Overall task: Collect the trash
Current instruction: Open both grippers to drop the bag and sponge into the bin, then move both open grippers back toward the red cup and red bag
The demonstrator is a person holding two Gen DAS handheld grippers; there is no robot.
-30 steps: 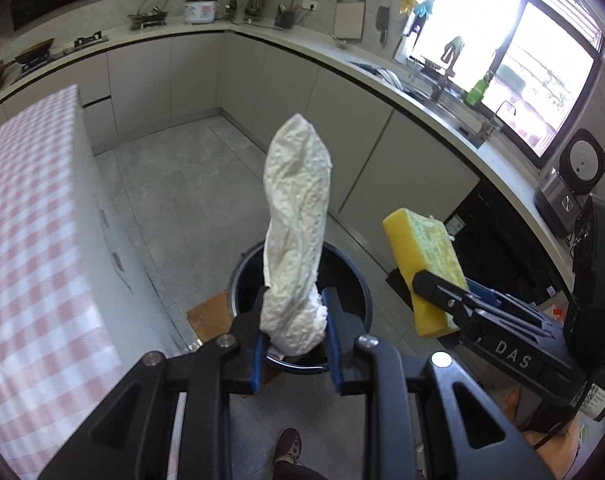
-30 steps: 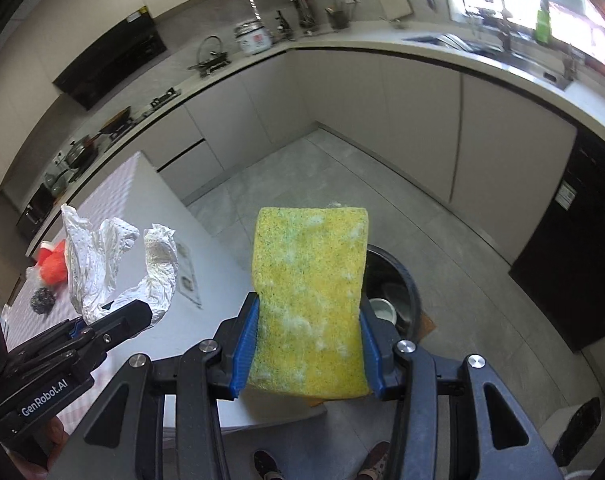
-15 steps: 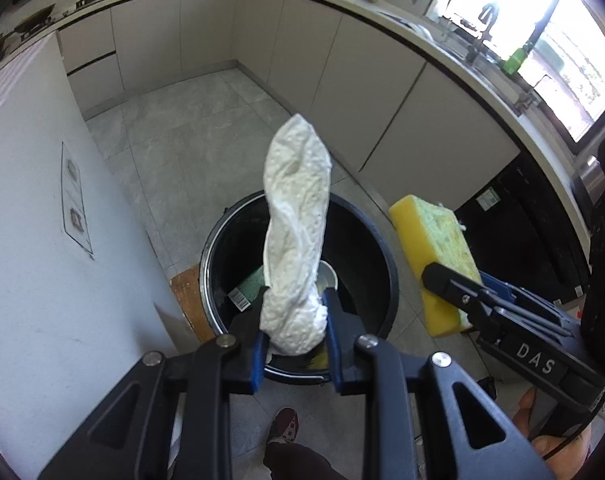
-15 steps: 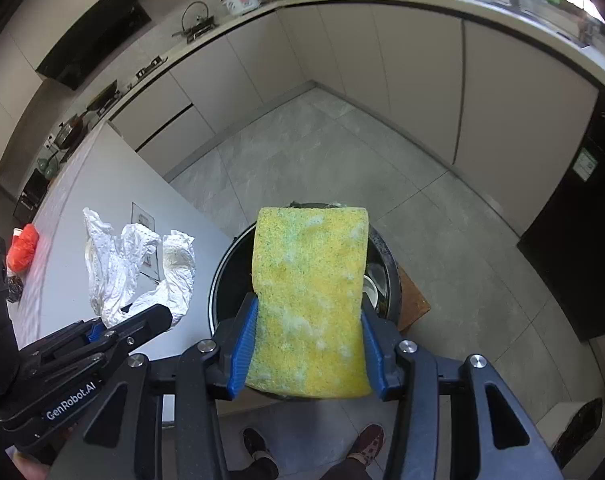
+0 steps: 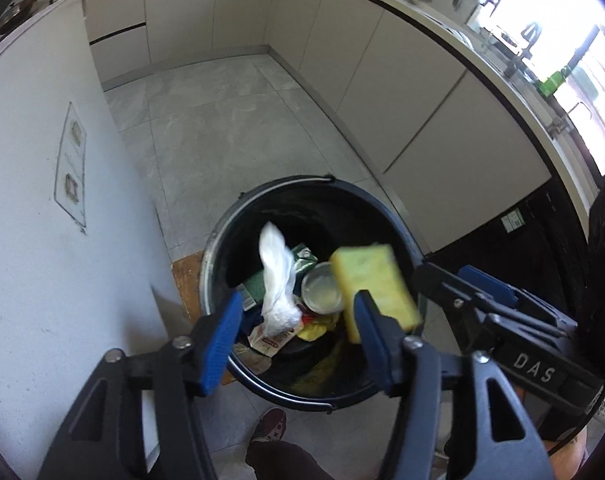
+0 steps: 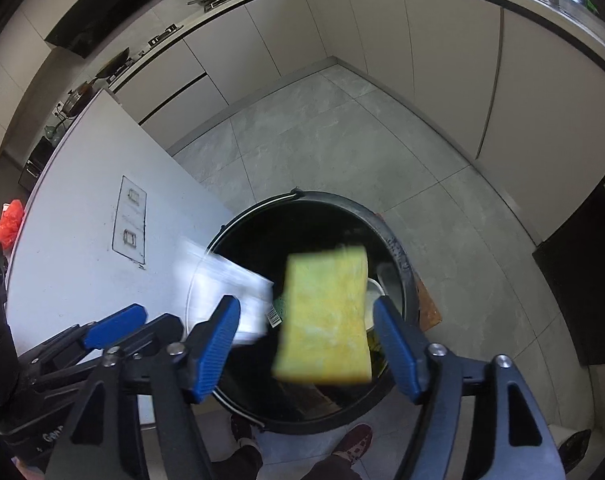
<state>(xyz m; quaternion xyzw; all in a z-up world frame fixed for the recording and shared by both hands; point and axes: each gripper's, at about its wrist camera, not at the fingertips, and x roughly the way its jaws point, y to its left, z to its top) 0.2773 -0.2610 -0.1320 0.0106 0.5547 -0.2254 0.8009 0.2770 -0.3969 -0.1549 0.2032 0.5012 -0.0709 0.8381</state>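
Observation:
A black trash bin [image 5: 302, 181] stands on the floor below both grippers. My left gripper [image 5: 298, 336] hangs over it with its jaws opening. The crumpled white tissue [image 5: 276, 284] is loose between them and is dropping into the bin. My right gripper [image 6: 306, 344] is also over the bin [image 6: 398, 256], jaws opening. The yellow sponge [image 6: 326, 316] is blurred and clear of both pads, falling. From the left wrist the sponge [image 5: 372, 280] shows beside the right gripper [image 5: 458, 288]. The tissue [image 6: 226, 292] and left gripper [image 6: 114, 328] appear at the right wrist view's left.
The bin holds a white cup [image 5: 322, 292], a green carton [image 5: 302, 258] and wrappers. A white island side [image 5: 42, 240] stands close on the left. A wooden board [image 5: 186, 280] lies under the bin. Cabinets [image 6: 442, 60] ring the grey floor. A person's shoes [image 6: 354, 440] are below.
Both grippers came down over the bin and opened. The tissue left the left jaws and the sponge left the right jaws; both are falling.

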